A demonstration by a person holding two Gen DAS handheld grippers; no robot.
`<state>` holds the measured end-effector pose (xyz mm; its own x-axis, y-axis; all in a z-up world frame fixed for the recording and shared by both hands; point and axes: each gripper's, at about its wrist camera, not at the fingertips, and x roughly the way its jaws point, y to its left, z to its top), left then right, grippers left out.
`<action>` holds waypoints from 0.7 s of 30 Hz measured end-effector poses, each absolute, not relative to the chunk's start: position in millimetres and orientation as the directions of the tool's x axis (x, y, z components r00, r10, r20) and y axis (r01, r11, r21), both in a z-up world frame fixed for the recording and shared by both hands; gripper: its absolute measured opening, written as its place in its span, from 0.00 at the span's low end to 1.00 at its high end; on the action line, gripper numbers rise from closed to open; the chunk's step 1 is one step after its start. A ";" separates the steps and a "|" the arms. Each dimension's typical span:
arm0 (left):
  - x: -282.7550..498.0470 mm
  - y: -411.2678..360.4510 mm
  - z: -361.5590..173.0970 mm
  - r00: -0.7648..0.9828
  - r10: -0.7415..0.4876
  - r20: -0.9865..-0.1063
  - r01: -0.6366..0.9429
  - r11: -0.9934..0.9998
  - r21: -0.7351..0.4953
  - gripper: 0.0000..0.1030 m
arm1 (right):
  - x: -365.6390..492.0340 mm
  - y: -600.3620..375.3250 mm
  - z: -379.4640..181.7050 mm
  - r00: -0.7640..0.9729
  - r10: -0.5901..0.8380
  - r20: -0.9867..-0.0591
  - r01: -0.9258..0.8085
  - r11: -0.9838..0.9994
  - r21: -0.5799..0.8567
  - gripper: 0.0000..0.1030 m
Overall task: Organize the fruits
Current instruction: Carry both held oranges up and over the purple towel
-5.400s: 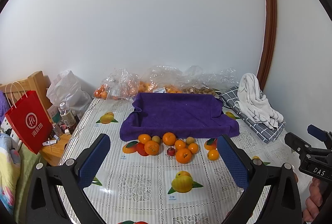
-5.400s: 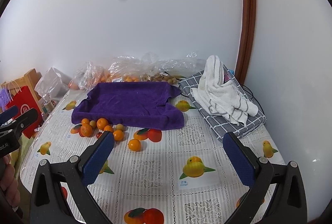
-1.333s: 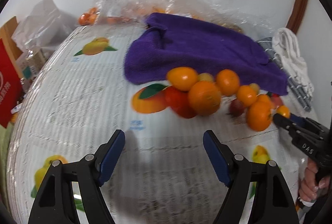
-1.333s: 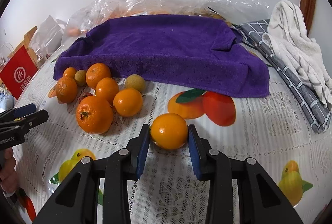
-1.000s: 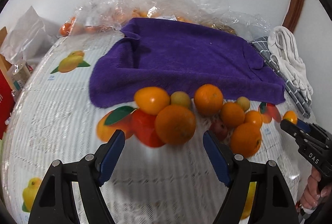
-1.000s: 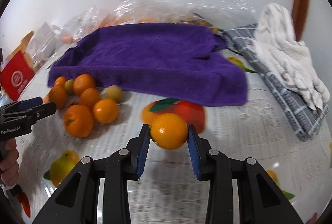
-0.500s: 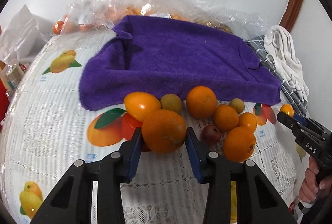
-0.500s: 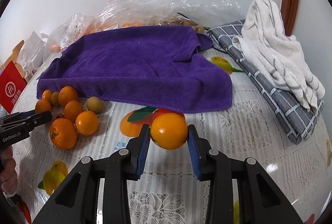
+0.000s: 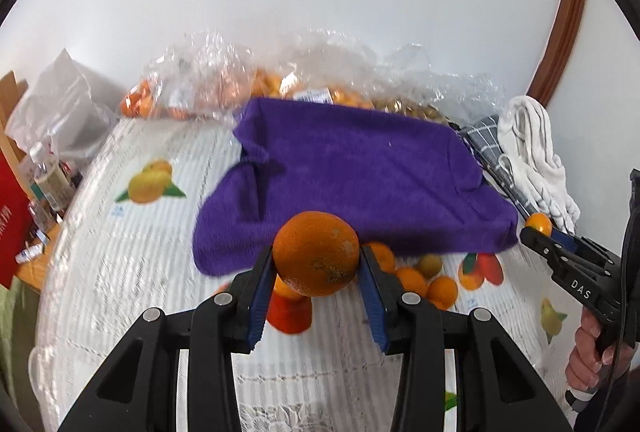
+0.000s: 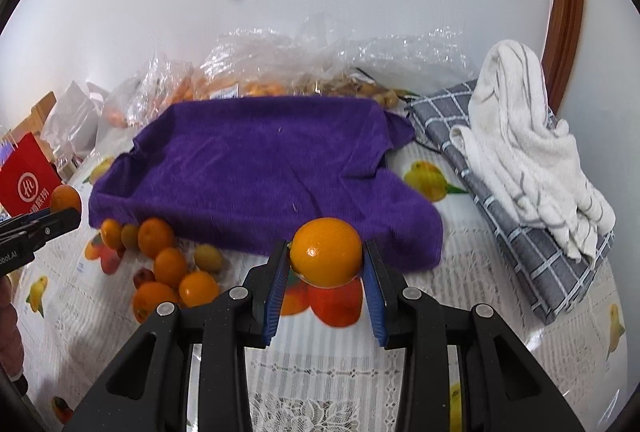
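Note:
My left gripper (image 9: 317, 264) is shut on a large dark orange (image 9: 316, 253) and holds it above the table, in front of the purple towel (image 9: 360, 184). My right gripper (image 10: 326, 256) is shut on a smaller bright orange (image 10: 326, 252), also lifted in front of the purple towel (image 10: 264, 168). Several loose oranges and small greenish fruits (image 10: 168, 264) lie on the table at the towel's near left edge; some show in the left wrist view (image 9: 424, 280). The right gripper with its orange shows at the right of the left wrist view (image 9: 538, 226).
Clear plastic bags of fruit (image 10: 280, 72) lie behind the towel against the wall. A white striped towel (image 10: 528, 152) on a grey checked cloth (image 10: 552, 272) lies at the right. A red paper bag (image 10: 28, 184) and bottles (image 9: 44, 172) stand at the left.
My left gripper closed on the large orange and lifted it off the table. My right gripper carried its orange up and toward the purple towel.

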<state>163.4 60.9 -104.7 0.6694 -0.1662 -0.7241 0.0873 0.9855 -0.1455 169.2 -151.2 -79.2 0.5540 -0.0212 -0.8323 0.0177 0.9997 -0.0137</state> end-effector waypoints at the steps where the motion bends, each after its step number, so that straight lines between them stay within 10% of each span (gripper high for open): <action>1: 165.3 60.9 -100.7 0.675 -0.162 -0.719 0.086 0.986 -0.142 0.38 | 171.3 -151.9 -77.5 0.556 -0.023 -0.831 0.019 1.000 -0.015 0.35; 21: 217.6 45.7 -75.7 0.700 -0.196 -0.687 0.129 0.980 -0.148 0.38 | 226.0 -162.1 -65.5 0.572 -0.062 -0.818 0.061 0.998 -0.033 0.35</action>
